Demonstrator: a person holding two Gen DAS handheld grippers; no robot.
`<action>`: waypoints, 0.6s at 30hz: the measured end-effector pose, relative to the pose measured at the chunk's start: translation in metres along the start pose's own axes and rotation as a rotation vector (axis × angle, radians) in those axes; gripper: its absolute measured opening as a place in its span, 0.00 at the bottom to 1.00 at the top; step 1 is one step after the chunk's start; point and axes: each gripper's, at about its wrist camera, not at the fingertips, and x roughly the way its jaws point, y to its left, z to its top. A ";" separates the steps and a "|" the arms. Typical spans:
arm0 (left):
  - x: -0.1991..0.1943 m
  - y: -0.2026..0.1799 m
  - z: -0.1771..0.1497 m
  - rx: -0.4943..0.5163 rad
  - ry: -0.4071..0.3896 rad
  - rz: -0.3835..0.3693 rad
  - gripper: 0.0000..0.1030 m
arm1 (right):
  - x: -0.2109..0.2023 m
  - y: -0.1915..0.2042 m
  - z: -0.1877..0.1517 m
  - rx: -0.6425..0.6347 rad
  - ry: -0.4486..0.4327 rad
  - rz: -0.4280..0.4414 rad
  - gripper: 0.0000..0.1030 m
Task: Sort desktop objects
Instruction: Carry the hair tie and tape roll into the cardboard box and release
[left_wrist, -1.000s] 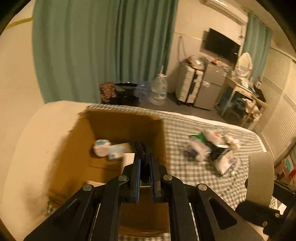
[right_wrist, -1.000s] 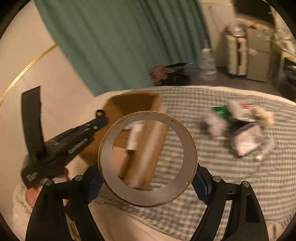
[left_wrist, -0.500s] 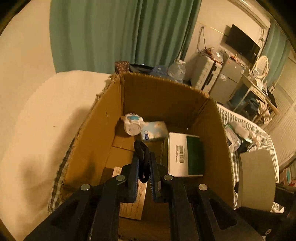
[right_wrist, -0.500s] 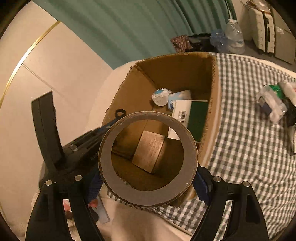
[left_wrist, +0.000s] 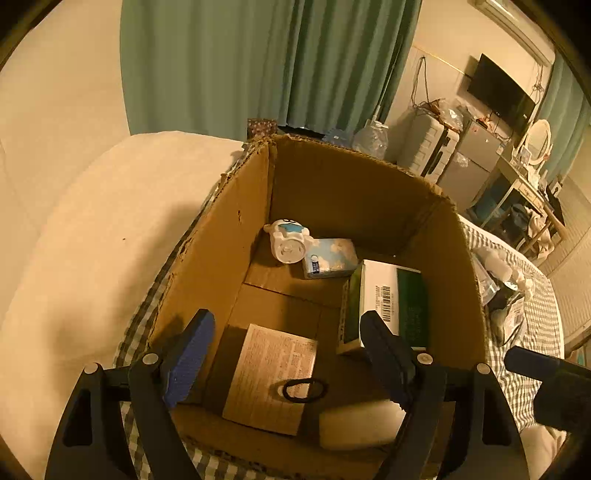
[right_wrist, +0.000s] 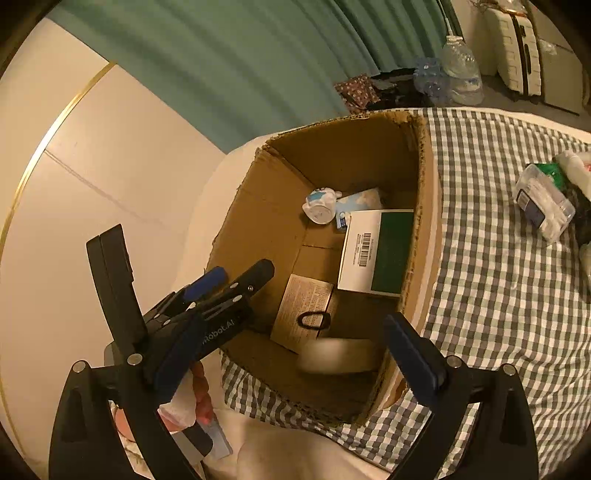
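A dim, warm-lit room with green curtains (left_wrist: 229, 62) is being shown in the left wrist view, and a checked cloth (left_wrist: 532, 314) is being used as the sorting surface. The cardboard box (left_wrist: 221, 236) is being kept open-topped so that things can be dropped straight in. The left gripper (left_wrist: 284, 354) is being held above the box with its fingers spread wide and nothing between them. Directly beneath it, a black loop (left_wrist: 304, 389) is lying on a brown paper packet (left_wrist: 269, 373). A pale roll (left_wrist: 358, 424) is resting on the box floor near the front wall. A green-and-white carton (left_wrist: 388, 306), a blue tissue pack (left_wrist: 330, 256) and a small white toy (left_wrist: 288, 240) are being stored further back.

In the right wrist view, the right gripper (right_wrist: 280, 354) is likewise being held open and empty over the box's near corner, with the roll, blurred, just below it. Unsorted items, among them a clear container (right_wrist: 545, 206), are lying well apart on the cloth, likely awaiting collection.
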 end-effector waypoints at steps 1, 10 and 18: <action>-0.002 -0.001 -0.001 -0.001 -0.003 0.000 0.81 | -0.004 0.001 -0.001 0.000 -0.006 0.002 0.95; -0.035 -0.037 -0.013 0.051 -0.044 -0.023 0.85 | -0.052 -0.025 -0.009 0.034 -0.088 -0.058 0.95; -0.059 -0.107 -0.026 0.120 -0.088 -0.057 0.95 | -0.129 -0.074 -0.024 0.057 -0.209 -0.246 0.95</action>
